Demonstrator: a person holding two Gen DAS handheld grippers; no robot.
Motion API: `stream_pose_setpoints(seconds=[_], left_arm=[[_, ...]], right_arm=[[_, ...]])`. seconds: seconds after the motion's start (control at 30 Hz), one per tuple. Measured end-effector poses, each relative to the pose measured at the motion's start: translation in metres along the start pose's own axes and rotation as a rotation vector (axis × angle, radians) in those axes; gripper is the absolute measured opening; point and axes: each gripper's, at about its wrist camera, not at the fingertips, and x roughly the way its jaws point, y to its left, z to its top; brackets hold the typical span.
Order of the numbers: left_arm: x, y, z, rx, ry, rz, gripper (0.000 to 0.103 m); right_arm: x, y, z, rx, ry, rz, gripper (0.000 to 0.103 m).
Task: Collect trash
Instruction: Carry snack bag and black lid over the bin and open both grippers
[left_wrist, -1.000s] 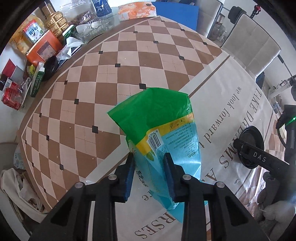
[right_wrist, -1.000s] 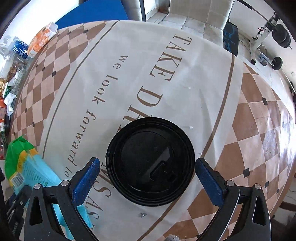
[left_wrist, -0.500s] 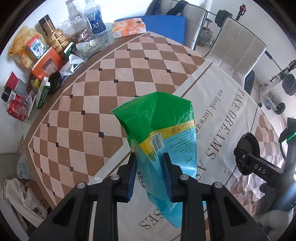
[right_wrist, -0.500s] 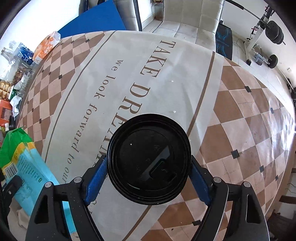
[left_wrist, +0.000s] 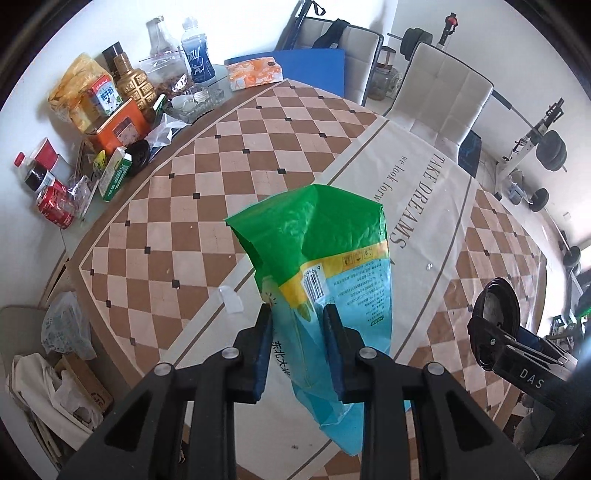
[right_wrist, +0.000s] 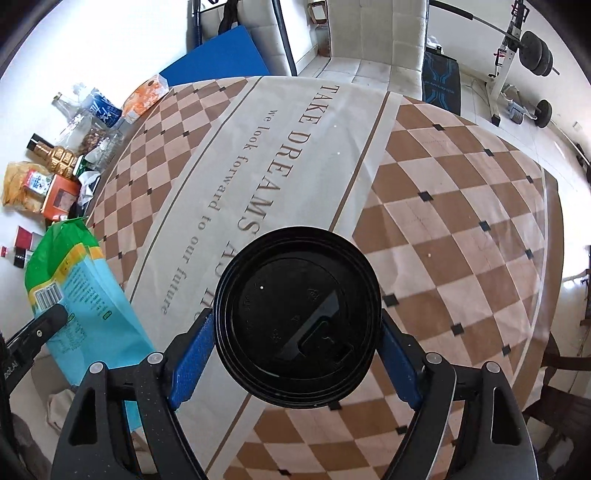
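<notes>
My left gripper (left_wrist: 297, 347) is shut on a green and light-blue snack bag (left_wrist: 321, 254) and holds it up above the checkered tablecloth (left_wrist: 177, 206). The bag also shows at the left of the right wrist view (right_wrist: 74, 295). My right gripper (right_wrist: 295, 354) is shut on a cup with a black lid (right_wrist: 297, 310) and holds it above the table. The cup and the right gripper show at the right edge of the left wrist view (left_wrist: 498, 325). A small clear scrap (left_wrist: 231, 299) lies on the cloth left of the bag.
Bottles, cans, boxes and snack packets (left_wrist: 110, 110) crowd the far left table edge. An orange tissue pack (left_wrist: 255, 72) lies at the back. White chairs (left_wrist: 443, 92) stand behind the table. Bags and a cardboard box (left_wrist: 62, 373) sit on the floor at left.
My right gripper closed on the black-lidded cup and lifted it off the table. My left gripper rose and drew back with the bag, so more of the table shows.
</notes>
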Motion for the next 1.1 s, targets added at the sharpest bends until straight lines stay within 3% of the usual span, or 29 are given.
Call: stream_pose_setpoints(seconds=[0.37, 0.6, 0.83, 1.1], left_arm=[[-0.071, 0.054, -0.128, 0.039, -0.047, -0.069, 0.023], [-0.083, 0.090, -0.219, 0.081, 0.011, -0.098, 0.023], [-0.036, 0.124, -0.299, 0.044, 0.159, -0.095, 0.023], [0.079, 0.144, -0.358, -0.007, 0.335, -0.064, 0.023]], right_arm=[[-0.086, 0.035, -0.155, -0.007, -0.085, 0.001, 0.085], [-0.112, 0.053, -0.287, 0.046, -0.062, -0.009, 0.085], [-0.085, 0.064, -0.398, 0.046, 0.056, -0.006, 0.085], [0.013, 0.055, -0.482, 0.007, 0.235, -0.028, 0.085]])
